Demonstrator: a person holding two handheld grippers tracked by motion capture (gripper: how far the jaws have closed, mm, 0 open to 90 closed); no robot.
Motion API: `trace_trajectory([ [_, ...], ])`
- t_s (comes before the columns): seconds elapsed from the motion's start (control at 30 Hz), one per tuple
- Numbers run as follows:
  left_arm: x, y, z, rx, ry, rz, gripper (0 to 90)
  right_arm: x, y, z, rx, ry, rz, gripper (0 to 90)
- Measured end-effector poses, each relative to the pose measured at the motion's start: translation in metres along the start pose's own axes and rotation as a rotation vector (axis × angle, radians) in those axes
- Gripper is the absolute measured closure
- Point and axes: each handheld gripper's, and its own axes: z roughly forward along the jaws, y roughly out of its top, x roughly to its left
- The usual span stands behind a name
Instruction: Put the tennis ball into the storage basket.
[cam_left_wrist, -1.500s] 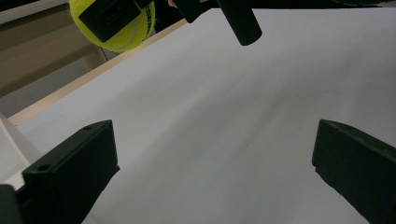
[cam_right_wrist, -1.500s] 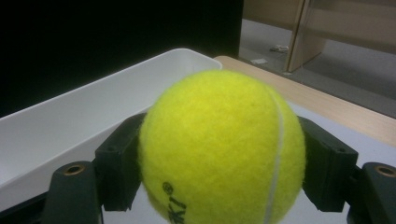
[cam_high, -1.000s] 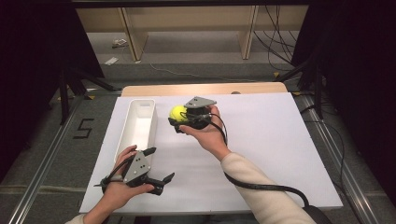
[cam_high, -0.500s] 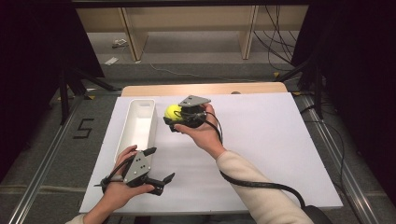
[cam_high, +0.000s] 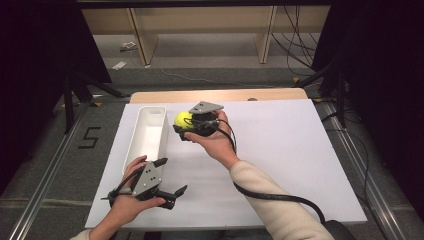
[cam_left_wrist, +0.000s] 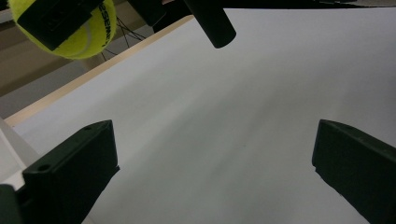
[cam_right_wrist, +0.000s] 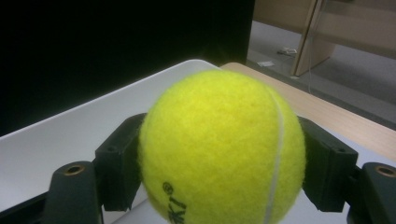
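Observation:
A yellow tennis ball (cam_high: 183, 119) is clamped between the jaws of my right gripper (cam_high: 186, 123), held in the air just right of the white bin (cam_high: 141, 145). Its own view has the ball (cam_right_wrist: 219, 147) pressed between both black pads, with the bin's rim (cam_right_wrist: 140, 88) behind it. My left gripper (cam_high: 169, 176) rests near the table's front left corner, jaws wide apart with nothing between them. Looking along the left gripper (cam_left_wrist: 215, 163), the bare white tabletop lies ahead, and the ball (cam_left_wrist: 70, 28) hangs at the top left.
The white tabletop (cam_high: 280, 150) stretches to the right of both hands. A wooden table edge (cam_high: 220, 95) runs along the back. The right gripper's black cable (cam_high: 270, 195) trails across the front of the table. Dark stands and cables sit on the floor at both sides.
The right gripper has carried the ball a little to the left, closer to the bin. The left gripper has stayed where it was.

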Motion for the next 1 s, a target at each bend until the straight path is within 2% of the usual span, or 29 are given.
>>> trace_trajectory([
  [1.0,0.000,0.000,0.000,0.003,-0.002,0.001,0.0,0.010,0.009,0.010,-0.003,0.017,-0.009,26.8],
])
